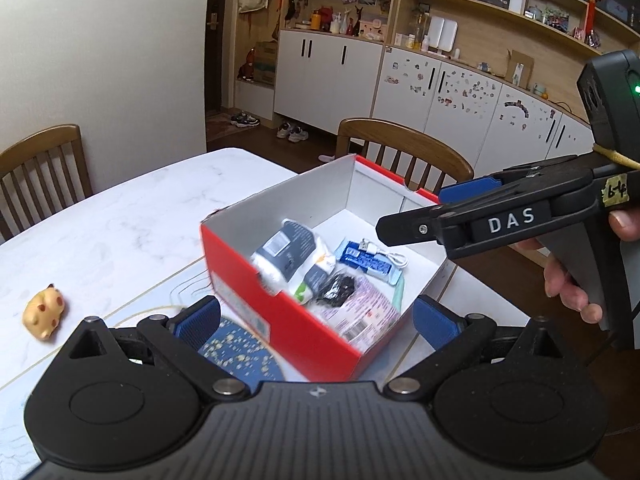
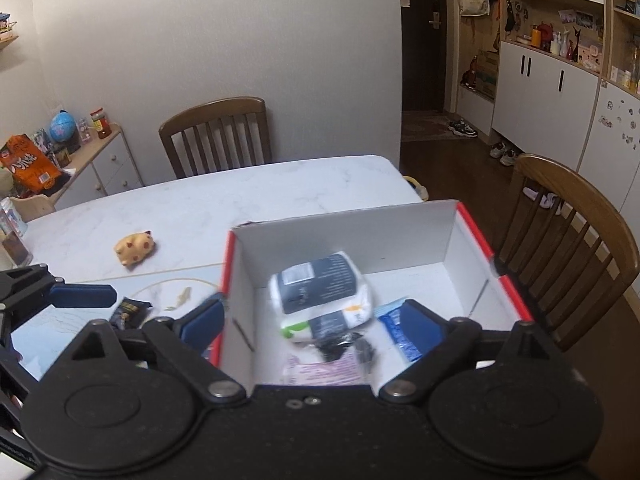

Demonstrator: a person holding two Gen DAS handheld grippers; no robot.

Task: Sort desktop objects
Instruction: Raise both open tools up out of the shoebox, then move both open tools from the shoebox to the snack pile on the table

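Left wrist view: the left gripper (image 1: 316, 316) stands wide open and empty before the red box (image 1: 288, 320) on the white table (image 1: 120, 216), the box's long axis running from near left to far right; the right gripper (image 1: 408, 216), lettered "DAS" with a taped tag reading "64", reaches over it. Right wrist view: the right gripper (image 2: 316, 322) gapes wide with nothing gripped, above a blurred white-and-dark packet (image 2: 320, 292) in the box (image 2: 400, 232), print unreadable; a yellow pig figurine (image 2: 135, 249) lies apart on the table (image 2: 240, 192).
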